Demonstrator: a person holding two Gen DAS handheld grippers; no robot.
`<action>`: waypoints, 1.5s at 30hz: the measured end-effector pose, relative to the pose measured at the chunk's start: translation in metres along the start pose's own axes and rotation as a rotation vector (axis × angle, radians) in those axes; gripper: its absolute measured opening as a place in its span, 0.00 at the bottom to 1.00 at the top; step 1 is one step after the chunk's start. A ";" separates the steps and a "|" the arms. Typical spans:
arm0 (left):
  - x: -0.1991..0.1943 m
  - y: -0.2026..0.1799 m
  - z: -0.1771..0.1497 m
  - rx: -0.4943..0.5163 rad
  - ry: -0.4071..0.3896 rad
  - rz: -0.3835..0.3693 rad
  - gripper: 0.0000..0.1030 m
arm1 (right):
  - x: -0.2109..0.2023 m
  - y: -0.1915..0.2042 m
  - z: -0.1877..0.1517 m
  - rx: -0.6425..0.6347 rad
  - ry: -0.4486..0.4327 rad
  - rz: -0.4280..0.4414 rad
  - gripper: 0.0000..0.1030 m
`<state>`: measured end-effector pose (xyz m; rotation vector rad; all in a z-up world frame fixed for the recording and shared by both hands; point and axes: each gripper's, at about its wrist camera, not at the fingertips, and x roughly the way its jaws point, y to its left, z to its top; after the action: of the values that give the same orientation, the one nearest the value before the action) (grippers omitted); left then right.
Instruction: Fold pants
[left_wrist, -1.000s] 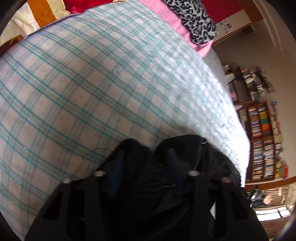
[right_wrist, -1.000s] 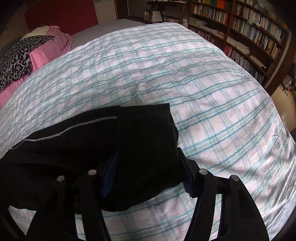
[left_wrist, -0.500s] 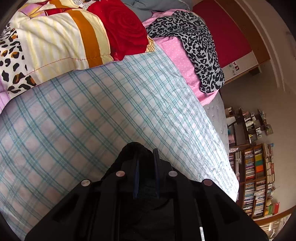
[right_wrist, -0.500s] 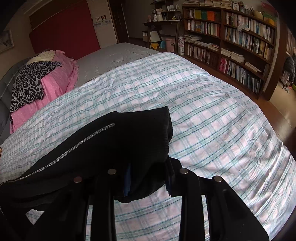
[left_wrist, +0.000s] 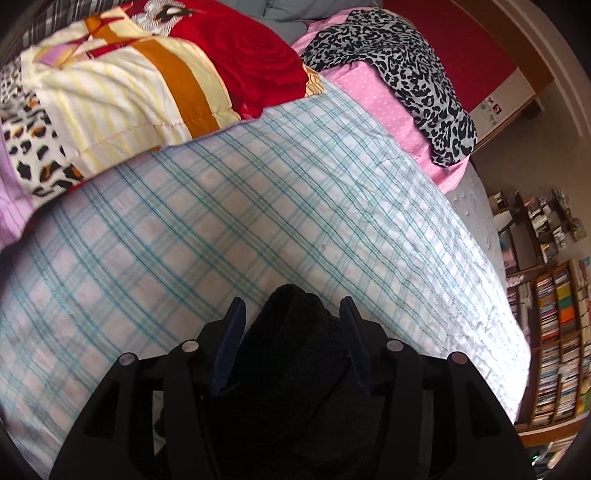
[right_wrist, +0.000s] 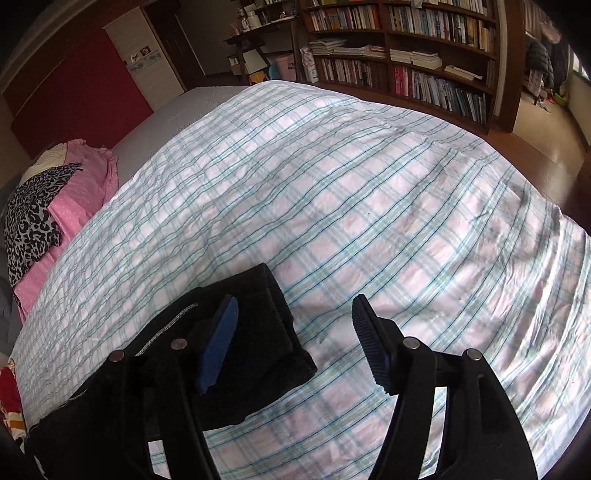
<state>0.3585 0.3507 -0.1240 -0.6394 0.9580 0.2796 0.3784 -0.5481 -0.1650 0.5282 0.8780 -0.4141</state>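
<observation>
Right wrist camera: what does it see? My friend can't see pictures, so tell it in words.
The right gripper hangs with its jaws opening over a checked bedcover, and black pants lie under its left finger, no longer pinched. Bookshelves stand behind the bed.

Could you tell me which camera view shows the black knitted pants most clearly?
The right wrist view: the black knitted pants lie on the checked bedsheet with their ribbed end and grey seam stripe visible. The left wrist view shows only a dark bunch between the opening jaws of the left gripper.
</observation>
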 end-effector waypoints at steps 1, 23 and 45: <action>-0.005 -0.004 -0.001 0.028 -0.015 0.009 0.52 | 0.000 0.002 0.004 0.000 0.002 0.009 0.64; 0.059 -0.118 -0.039 0.956 0.097 0.020 0.74 | 0.074 0.112 -0.010 -0.535 0.125 0.027 0.71; 0.055 -0.125 -0.048 0.915 0.107 0.009 0.02 | 0.052 0.070 0.026 -0.356 0.052 0.034 0.48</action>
<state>0.4187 0.2201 -0.1416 0.1924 1.0663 -0.1962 0.4625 -0.5144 -0.1751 0.2257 0.9667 -0.2059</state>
